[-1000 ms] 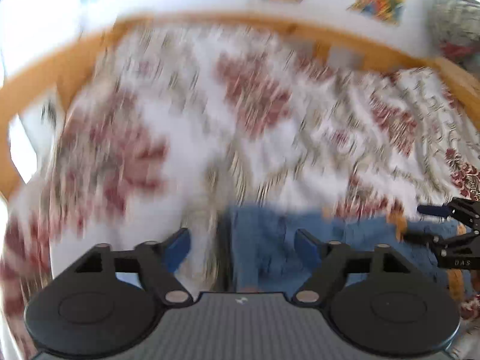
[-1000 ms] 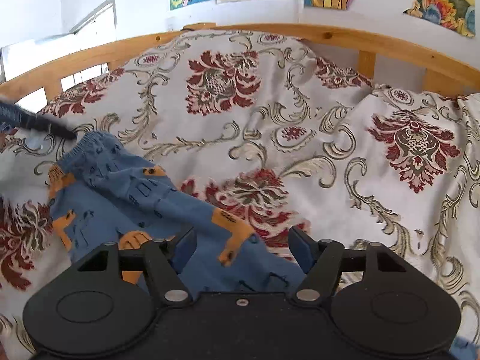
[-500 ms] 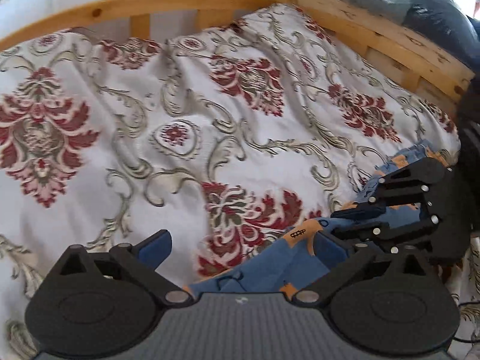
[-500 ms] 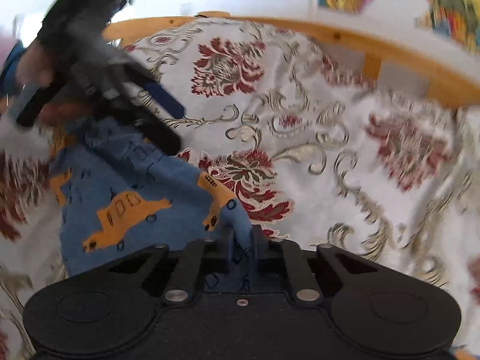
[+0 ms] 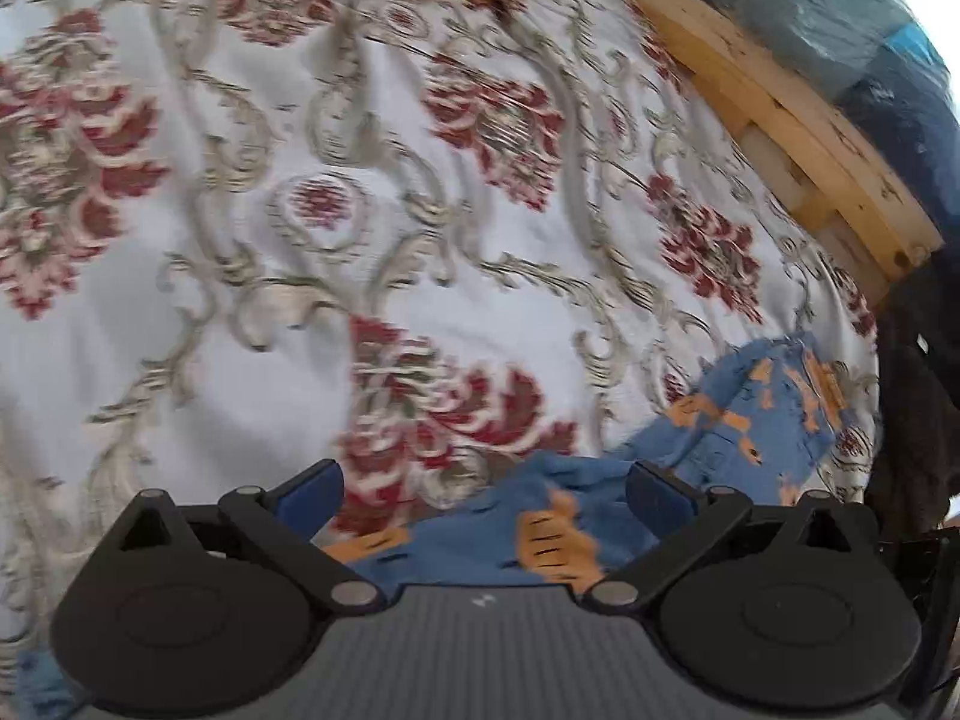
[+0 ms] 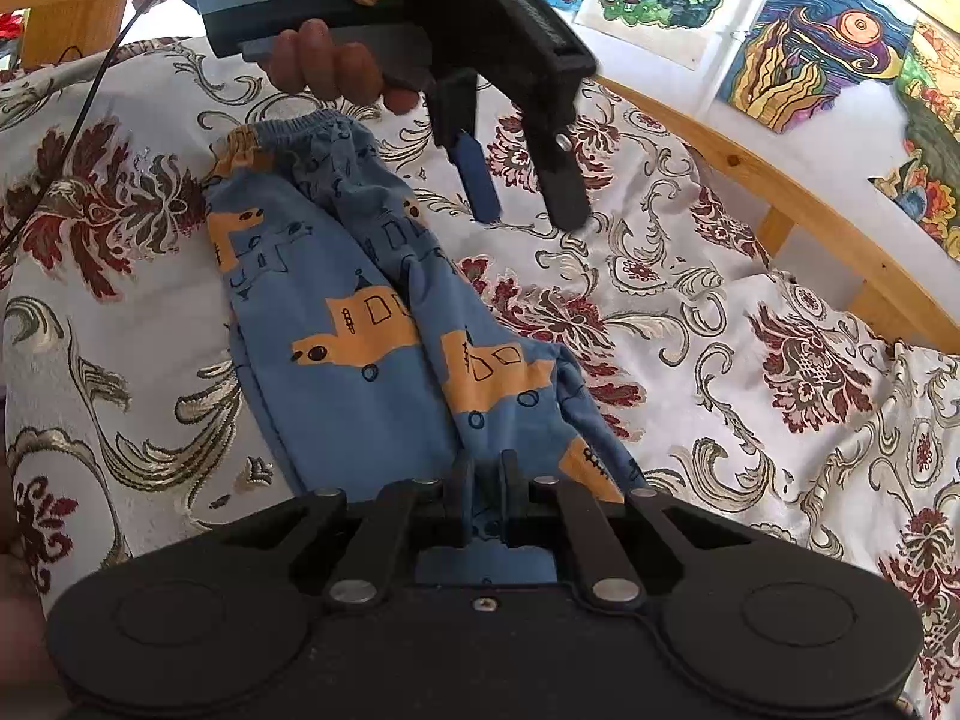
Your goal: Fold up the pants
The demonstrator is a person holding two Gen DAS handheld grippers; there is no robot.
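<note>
A bedspread [image 6: 690,324] with red flowers and pale scrolls covers the bed inside a wooden frame [image 6: 798,204]. Drawings [image 6: 798,30] hang on the wall behind it. The pants [image 6: 360,324], blue with orange vehicles, lie along the bedspread, the elastic waistband at the far end, the cloth bunched into 2 long ridges. The right gripper [image 6: 483,498] has its jaws pressed together on the near end of the pants. A hand [image 6: 336,60] holds the left gripper [image 6: 522,204] above the bedspread just beside the waistband, jaws spread and pointing down, touching nothing. In the left wrist view, which is blurred, the left gripper [image 5: 480,489] has pants cloth lying between and below its 2 blue pads [image 5: 306,492].
</note>
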